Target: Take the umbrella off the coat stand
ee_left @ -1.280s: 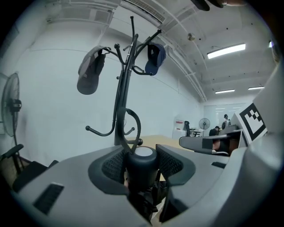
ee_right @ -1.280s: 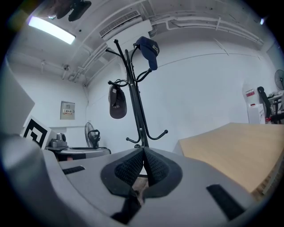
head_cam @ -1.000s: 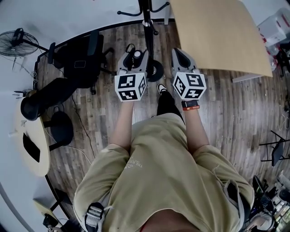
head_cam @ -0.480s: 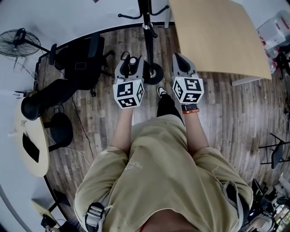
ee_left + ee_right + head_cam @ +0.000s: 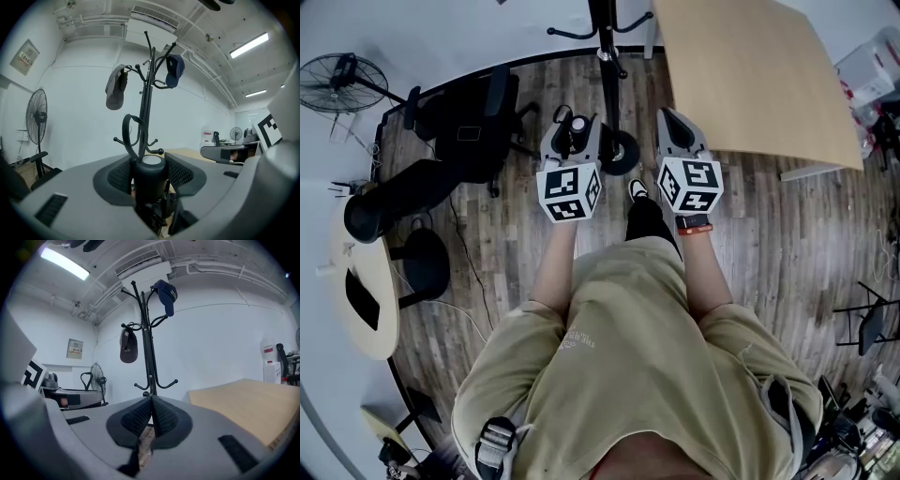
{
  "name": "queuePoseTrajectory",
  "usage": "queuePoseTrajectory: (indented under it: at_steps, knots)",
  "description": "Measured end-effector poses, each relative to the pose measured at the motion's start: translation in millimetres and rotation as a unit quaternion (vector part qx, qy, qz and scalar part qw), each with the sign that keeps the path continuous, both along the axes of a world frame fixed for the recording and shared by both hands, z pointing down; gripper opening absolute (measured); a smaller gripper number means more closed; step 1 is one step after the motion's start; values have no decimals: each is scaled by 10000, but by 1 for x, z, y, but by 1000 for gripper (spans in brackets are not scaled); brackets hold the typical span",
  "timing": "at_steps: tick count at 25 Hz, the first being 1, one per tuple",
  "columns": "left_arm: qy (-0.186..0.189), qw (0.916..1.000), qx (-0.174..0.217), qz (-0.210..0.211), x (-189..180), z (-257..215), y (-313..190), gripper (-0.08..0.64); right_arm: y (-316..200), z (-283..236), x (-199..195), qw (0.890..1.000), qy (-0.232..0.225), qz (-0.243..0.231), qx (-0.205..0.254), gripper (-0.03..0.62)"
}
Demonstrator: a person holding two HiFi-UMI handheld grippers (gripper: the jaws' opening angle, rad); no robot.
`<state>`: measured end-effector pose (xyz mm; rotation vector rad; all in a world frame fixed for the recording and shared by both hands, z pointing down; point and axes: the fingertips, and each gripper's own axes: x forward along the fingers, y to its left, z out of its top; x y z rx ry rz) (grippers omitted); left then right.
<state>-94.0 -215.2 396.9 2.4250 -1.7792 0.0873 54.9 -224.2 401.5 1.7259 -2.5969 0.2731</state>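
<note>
My left gripper (image 5: 149, 169) is shut on the black umbrella handle (image 5: 151, 183), which stands upright between the pads. Its wrist strap (image 5: 129, 133) loops up in front of the black coat stand (image 5: 147, 89); whether strap and stand touch I cannot tell. In the head view the left gripper (image 5: 571, 131) holds the handle (image 5: 577, 124) just left of the stand's pole (image 5: 607, 66) and round base (image 5: 624, 150). My right gripper (image 5: 152, 414) is shut with nothing in it, level with the left one (image 5: 671, 120).
A grey cap (image 5: 115, 88) and a blue cap (image 5: 176, 70) hang on the stand's upper hooks. A wooden table (image 5: 750, 75) lies to the right. An office chair (image 5: 469, 122), a floor fan (image 5: 337, 80) and a round side table (image 5: 366, 319) stand on the left.
</note>
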Motion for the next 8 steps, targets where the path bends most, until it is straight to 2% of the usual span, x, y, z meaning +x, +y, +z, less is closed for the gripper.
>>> queuePoseTrajectory:
  at_steps: [8]
  knots:
    - [-107, 9993, -126, 340, 18, 6, -12, 212, -10, 2, 4, 10000, -35, -65, -20, 14]
